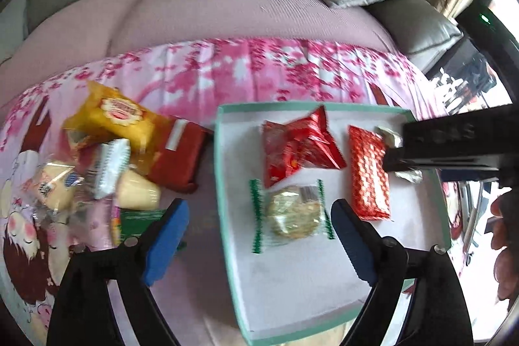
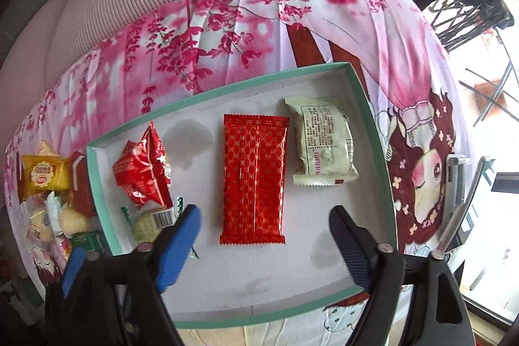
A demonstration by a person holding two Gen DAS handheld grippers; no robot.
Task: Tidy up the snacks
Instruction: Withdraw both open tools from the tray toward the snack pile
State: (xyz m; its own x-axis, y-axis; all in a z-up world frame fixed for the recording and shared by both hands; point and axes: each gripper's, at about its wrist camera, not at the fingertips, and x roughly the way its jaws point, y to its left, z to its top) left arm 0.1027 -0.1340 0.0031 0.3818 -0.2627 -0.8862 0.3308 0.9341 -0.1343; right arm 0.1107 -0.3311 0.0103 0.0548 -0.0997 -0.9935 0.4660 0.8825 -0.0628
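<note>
We see the tray (image 1: 223, 171) at right of centre in the left wrist view, the loose snack pile (image 1: 107, 158) at left — nearest the left gripper (image 1: 259, 235). Both the left gripper and the right gripper (image 2: 264, 235) have fingers spread, empty.

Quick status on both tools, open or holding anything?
Left tool: open, empty, above the clear-wrapped cookie in the box.
Right tool: open, empty, above the long red packet.
</note>
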